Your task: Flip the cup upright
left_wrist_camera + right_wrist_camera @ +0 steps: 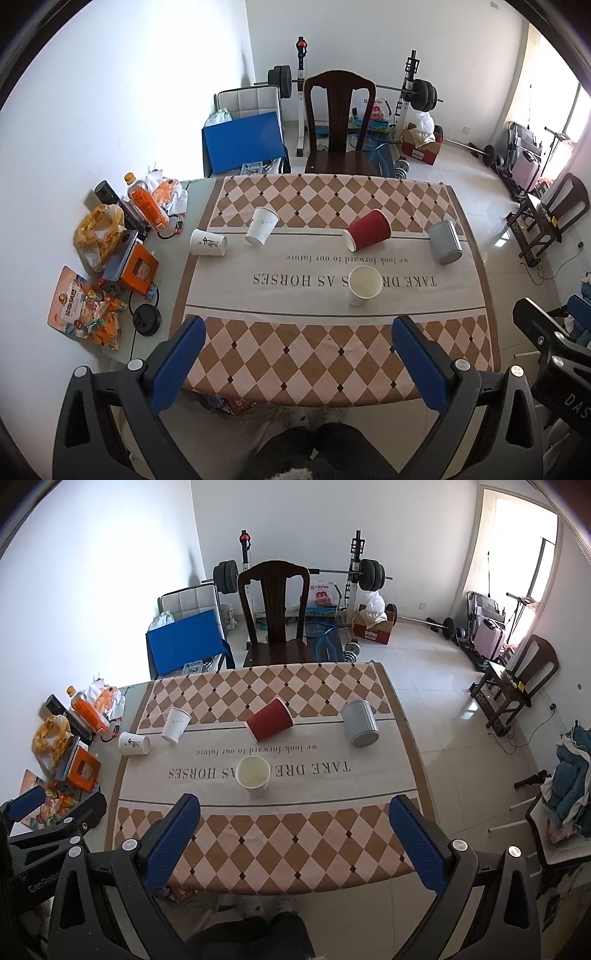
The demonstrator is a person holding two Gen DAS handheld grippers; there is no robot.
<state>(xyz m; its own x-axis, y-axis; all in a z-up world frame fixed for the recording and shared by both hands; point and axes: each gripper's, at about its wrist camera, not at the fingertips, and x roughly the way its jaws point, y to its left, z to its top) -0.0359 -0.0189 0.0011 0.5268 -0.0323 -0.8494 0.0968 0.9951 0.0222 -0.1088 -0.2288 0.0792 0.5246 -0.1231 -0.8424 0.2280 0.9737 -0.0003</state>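
Note:
Several cups are on the checked tablecloth (295, 354). A white paper cup (364, 285) (253, 774) stands upright near the middle. A red ribbed cup (367, 234) (270, 720) lies on its side. A grey cup (445, 242) (359, 722) lies tipped at the right. Two white printed cups (208, 242) (261, 225) lie tipped at the left, also in the right wrist view (133, 743) (175, 720). My left gripper (298, 328) and right gripper (294, 808) are open and empty, above the table's near edge, well short of the cups.
Snack bags (85, 308), an orange bottle (146, 202), an orange box (139, 269) and a black lid (146, 320) crowd the table's left strip. A dark wooden chair (341, 129) stands behind the table. Weights and boxes lie on the floor beyond.

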